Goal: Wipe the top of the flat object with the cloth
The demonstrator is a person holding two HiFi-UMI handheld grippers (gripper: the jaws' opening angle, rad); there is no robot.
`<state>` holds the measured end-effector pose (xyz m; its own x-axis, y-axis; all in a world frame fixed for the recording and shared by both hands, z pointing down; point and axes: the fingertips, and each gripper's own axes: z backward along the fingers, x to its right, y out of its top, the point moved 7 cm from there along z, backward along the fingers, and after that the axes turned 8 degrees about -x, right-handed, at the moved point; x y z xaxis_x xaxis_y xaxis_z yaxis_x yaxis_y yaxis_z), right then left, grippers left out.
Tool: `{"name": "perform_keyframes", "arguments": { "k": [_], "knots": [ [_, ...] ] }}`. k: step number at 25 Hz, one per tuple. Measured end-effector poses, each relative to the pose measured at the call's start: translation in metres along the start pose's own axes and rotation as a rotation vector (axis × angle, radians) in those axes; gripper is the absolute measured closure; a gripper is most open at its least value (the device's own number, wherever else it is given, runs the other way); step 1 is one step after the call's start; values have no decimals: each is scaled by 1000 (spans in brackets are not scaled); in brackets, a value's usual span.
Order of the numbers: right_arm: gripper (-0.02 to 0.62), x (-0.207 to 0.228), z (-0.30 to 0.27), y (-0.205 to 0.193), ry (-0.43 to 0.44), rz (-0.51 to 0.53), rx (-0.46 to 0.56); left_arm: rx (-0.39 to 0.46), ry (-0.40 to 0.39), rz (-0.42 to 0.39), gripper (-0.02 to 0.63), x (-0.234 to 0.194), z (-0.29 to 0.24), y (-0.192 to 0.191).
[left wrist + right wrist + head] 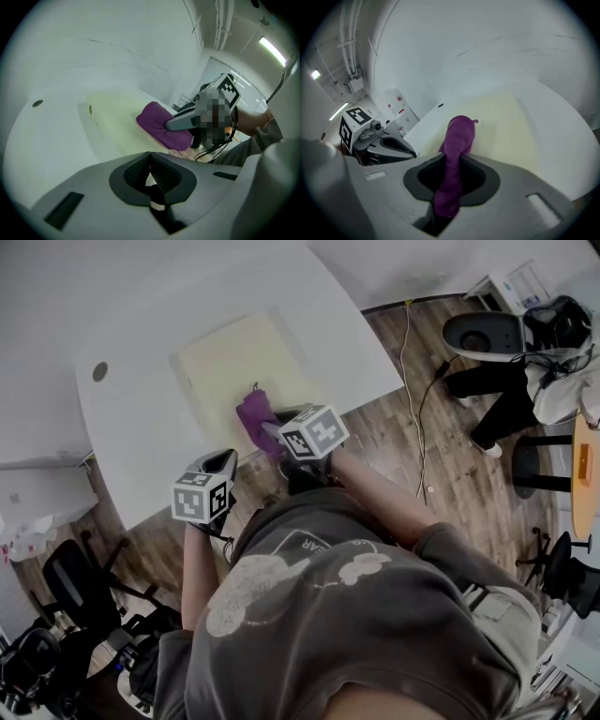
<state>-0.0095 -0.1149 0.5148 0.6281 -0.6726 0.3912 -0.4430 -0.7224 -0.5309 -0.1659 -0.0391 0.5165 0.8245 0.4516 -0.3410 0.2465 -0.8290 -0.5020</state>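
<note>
A pale yellow flat rectangular sheet point(234, 367) lies flat on a white table point(141, 446), its near edge close to the table's near edge. On the near right part of the sheet rests the bunched end of a purple cloth point(254, 414) with a small loop at its tip.

The right gripper point(449, 183) is clamped on this cloth: in the right gripper view the purple fabric point(457, 140) runs as a thick roll up between the two jaws, which press on it from both sides, and reaches forward onto the yellow sheet point(501, 119). In the left gripper view, the right gripper point(183, 123) lies over the top of the cloth point(157, 123), holding it down on the sheet point(115, 117).

The left gripper point(151, 174) has its jaws brought together with nothing between them. In the head view it hangs point(223, 461) at the table's near edge, to the left of the cloth and off the sheet; whether it touches the table cannot be told.

Beyond the table lies a brown wooden floor point(403, 437).
</note>
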Motion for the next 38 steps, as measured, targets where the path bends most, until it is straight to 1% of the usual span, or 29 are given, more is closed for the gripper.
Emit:
{"name": "perform_keyframes", "arguments": {
  "k": [3,5,7,12,23,27,32,38],
  "knots": [
    [523,9,7,-4,-27,-16,1,-19,1,4,612,3,-3,-5],
    [523,22,10,-3,-39,-30,2,-24,1,10,612,2,-8,-1],
    [523,33,14,-2,-48,-46,5,-23,5,13,612,1,-11,3],
    [523,39,29,-16,-79,-86,30,-20,16,13,612,5,-4,-7],
    [523,77,62,-33,-164,-197,78,-11,21,22,612,6,-5,-7],
    [522,85,67,-39,-183,-233,89,-3,18,22,612,5,-7,-8],
    [523,89,72,-44,-202,-279,99,17,6,-4,612,2,-6,-9],
    [523,84,79,-49,-240,-291,111,29,19,-51,612,5,-5,-12]
  ]
}}
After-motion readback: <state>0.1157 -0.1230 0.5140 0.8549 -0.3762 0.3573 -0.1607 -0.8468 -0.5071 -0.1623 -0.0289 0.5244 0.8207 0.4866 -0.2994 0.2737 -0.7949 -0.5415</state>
